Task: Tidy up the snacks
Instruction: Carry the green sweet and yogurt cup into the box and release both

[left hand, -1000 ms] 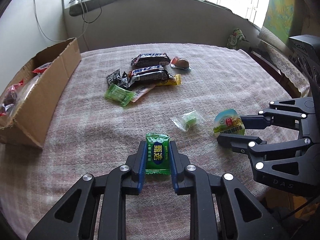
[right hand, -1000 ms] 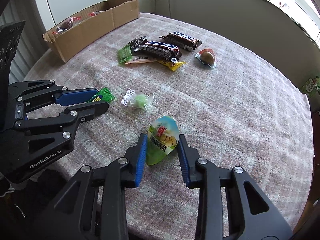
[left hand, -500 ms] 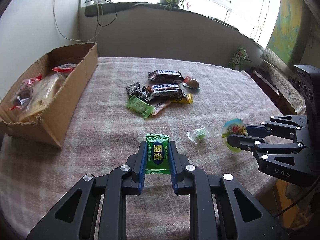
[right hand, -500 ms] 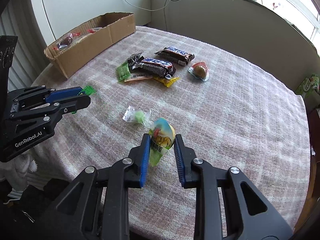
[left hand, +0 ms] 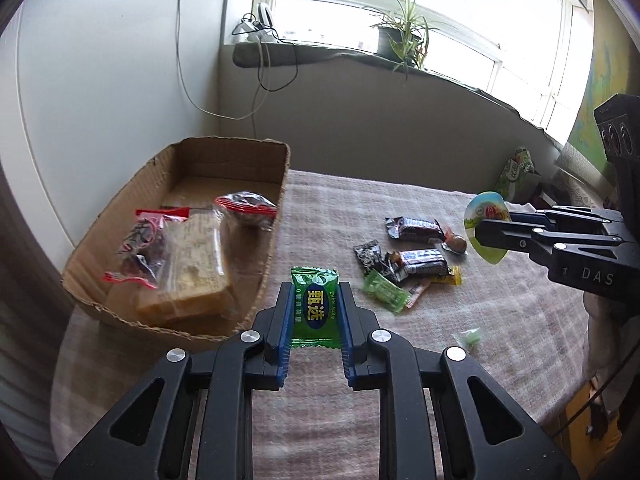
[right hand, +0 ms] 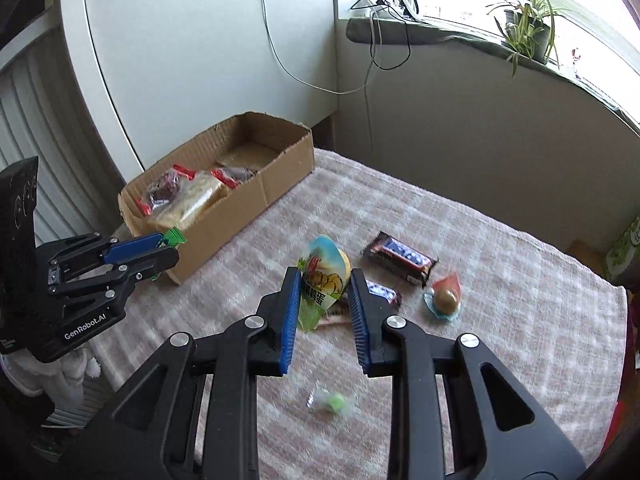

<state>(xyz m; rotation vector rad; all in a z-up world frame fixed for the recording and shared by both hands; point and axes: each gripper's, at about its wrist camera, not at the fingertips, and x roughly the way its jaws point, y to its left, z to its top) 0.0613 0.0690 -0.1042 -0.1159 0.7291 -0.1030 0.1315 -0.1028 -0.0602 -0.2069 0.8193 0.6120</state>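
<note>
Left hand-held gripper (left hand: 314, 312), black with blue pads, clamped on a green foil candy packet with a blue oval label (left hand: 314, 306), held in the air just beside the near long wall of the open brown cardboard box (left hand: 256, 280). The packet stands upright between the pads, its top edge above the fingertips.

Right hand-held gripper (right hand: 325, 296), same build, jaws narrow after just closing in, squeezing a teardrop-shaped pouch with a blue-green printed front and yellow egg pictures (right hand: 325, 276); pouch lifted clear of the bench (right hand: 500, 280), which has a pink-white checked cloth.

Box sits at the bench's far left corner against the white wall; inside lie a clear-wrapped beige cake block (left hand: 192, 264) and two clear bags with red ends (left hand: 140, 248).

Mid-bench cluster: two dark chocolate bars (left hand: 416, 227), a small black-white sachet (left hand: 367, 254), a light green sachet (left hand: 385, 291), a yellow wrapper end (left hand: 453, 278), and a brown egg in a clear-red pack (right hand: 445, 298) just beside the bars. A clear-wrapped green sweet (right hand: 330, 402) lies alone nearer the bench's near edge, blurred. Potted plant (left hand: 400, 40) on the window sill.
</note>
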